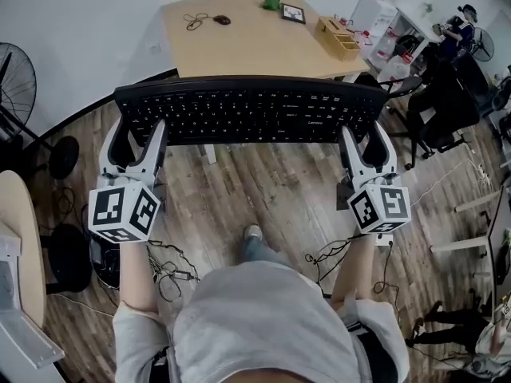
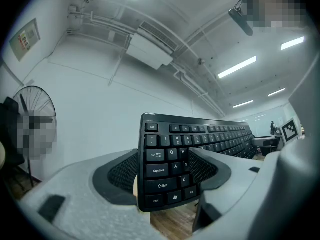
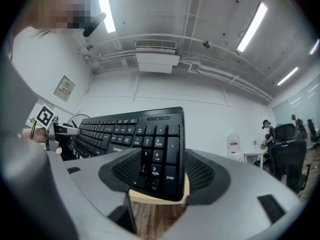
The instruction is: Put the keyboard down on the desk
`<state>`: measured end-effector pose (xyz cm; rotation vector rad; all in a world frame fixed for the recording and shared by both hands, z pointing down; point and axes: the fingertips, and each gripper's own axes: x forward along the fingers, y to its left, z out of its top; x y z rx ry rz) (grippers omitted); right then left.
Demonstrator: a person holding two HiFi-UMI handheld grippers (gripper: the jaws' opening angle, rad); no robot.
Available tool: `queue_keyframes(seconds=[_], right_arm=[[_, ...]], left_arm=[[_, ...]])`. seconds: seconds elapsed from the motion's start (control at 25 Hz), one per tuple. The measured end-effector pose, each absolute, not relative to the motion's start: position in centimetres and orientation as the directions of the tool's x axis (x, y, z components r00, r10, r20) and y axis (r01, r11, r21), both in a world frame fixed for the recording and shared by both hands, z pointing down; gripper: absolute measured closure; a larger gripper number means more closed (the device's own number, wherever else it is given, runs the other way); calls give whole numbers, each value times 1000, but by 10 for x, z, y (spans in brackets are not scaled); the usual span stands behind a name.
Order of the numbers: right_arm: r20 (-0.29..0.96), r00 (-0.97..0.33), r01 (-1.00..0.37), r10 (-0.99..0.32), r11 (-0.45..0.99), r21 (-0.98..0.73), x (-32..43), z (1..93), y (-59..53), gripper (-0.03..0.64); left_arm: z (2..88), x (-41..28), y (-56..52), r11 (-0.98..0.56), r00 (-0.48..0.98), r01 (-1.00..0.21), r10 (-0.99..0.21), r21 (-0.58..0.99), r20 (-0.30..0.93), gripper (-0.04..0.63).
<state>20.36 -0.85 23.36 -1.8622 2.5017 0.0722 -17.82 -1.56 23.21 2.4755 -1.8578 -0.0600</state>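
A black full-size keyboard [image 1: 249, 110] hangs in the air in front of me, level, between the near edge of a light wooden desk [image 1: 247, 38] and my body. My left gripper [image 1: 137, 138] is shut on the keyboard's left end [image 2: 167, 171], its jaws pinching the Shift and Ctrl corner. My right gripper [image 1: 363, 138] is shut on the right end [image 3: 157, 159], over the number pad. The keyboard's far edge overlaps the desk's front edge in the head view.
On the desk lie a mouse with a coiled cable [image 1: 215, 20], a green object [image 1: 272, 1], a small framed tablet [image 1: 293, 13] and a wooden box [image 1: 337, 38]. A floor fan [image 1: 16, 86] stands left. Office chairs [image 1: 443, 102] and a person [image 1: 459, 26] are at right. Cables [image 1: 172, 266] lie on the wood floor.
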Motion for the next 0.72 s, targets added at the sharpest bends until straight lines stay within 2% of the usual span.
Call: queue_keyframes(seconds=[0.4, 0.72], right_arm=[[-125, -324, -946, -938, 320, 49, 214, 264, -34, 365], [-143, -340, -940, -929, 341, 17, 206, 249, -23, 365]], left_arm=[[263, -168, -26, -243, 239, -969, -967, 39, -86, 301], [233, -175, -6, -222, 221, -975, -972, 3, -81, 302]])
